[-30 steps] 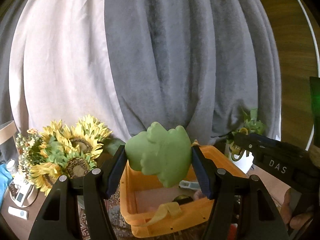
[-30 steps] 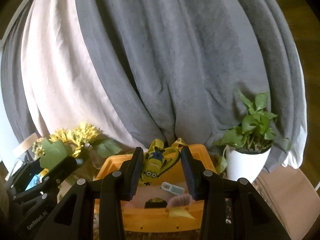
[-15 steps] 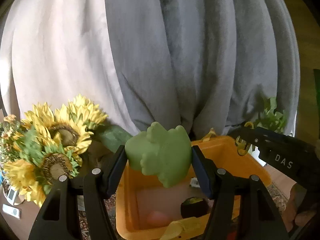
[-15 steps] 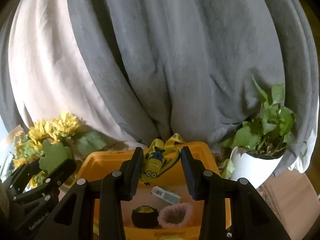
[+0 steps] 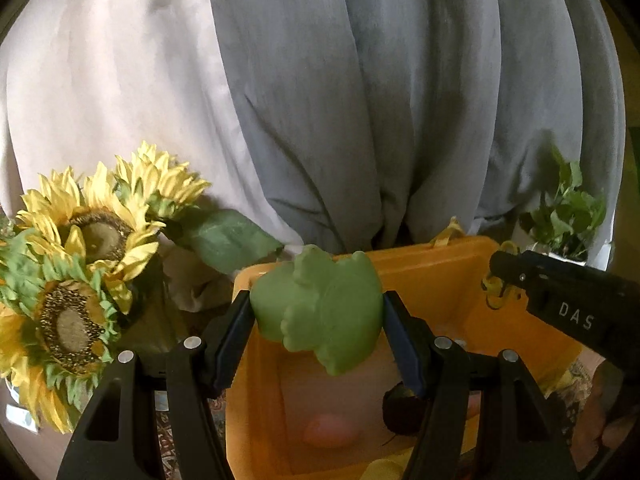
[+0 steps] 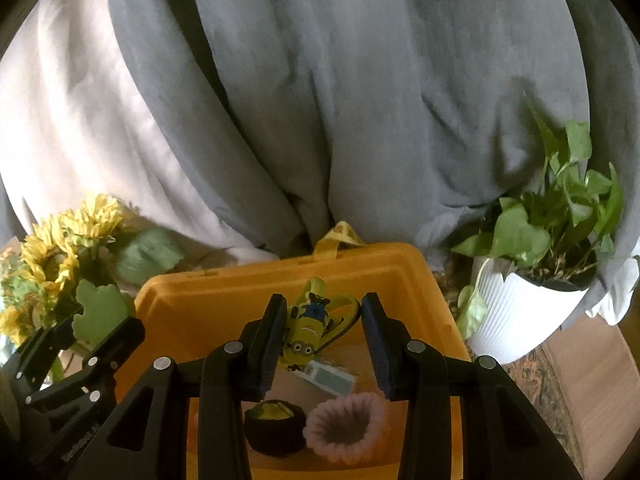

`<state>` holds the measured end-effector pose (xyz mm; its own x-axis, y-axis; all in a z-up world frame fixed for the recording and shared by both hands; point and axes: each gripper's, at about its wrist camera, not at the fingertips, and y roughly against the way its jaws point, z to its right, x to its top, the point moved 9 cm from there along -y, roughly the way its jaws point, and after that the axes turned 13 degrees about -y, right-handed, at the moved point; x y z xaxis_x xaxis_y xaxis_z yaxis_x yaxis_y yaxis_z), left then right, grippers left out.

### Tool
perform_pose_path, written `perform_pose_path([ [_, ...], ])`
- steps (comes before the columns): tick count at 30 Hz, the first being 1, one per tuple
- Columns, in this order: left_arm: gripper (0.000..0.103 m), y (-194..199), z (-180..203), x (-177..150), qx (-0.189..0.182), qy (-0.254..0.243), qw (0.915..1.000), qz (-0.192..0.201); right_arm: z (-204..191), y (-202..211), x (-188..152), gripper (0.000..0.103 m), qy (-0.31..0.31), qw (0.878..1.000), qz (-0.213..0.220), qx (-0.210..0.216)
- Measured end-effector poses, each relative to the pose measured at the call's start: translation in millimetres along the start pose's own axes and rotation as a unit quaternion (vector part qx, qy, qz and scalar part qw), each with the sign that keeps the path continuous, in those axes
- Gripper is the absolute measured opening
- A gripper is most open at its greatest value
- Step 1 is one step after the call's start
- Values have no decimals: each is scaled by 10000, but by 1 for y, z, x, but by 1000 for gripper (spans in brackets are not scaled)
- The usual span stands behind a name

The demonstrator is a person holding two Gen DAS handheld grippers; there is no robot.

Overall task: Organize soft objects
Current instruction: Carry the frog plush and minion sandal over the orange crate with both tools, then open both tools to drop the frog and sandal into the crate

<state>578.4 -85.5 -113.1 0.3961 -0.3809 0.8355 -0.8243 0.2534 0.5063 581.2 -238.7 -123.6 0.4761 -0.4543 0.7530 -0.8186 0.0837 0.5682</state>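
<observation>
My left gripper [image 5: 318, 322] is shut on a soft green toy [image 5: 320, 312] and holds it over the near left part of an orange bin [image 5: 436, 268]. In the right wrist view the left gripper [image 6: 100, 322] and green toy [image 6: 100, 312] sit at the bin's left rim. My right gripper [image 6: 322, 334] is shut on a yellow minion toy [image 6: 308, 328] with a yellow strap, above the orange bin [image 6: 216, 304]. In the bin lie a dark round toy [image 6: 274, 426], a pink ruffled ring [image 6: 344, 428] and a small blue-white packet [image 6: 330, 376]. The right gripper's side [image 5: 560, 300] shows in the left wrist view.
Artificial sunflowers [image 5: 76, 264] stand left of the bin. A potted green plant in a white ribbed pot [image 6: 528, 304] stands to its right. Grey and white draped cloth [image 6: 320, 100] hangs behind. A patterned rug [image 6: 556, 396] lies under the pot.
Both grippers have moved forward and lower over the orange bin, each still holding its toy. The bin and its contents now fill more of both views.
</observation>
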Motion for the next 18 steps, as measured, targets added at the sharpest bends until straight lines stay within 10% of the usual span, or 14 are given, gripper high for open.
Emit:
perform_pose_path([
  [18,77,-4,7,5,-167,-25,9998,-86,6,10,6,53,-248,9997,-11,-32],
])
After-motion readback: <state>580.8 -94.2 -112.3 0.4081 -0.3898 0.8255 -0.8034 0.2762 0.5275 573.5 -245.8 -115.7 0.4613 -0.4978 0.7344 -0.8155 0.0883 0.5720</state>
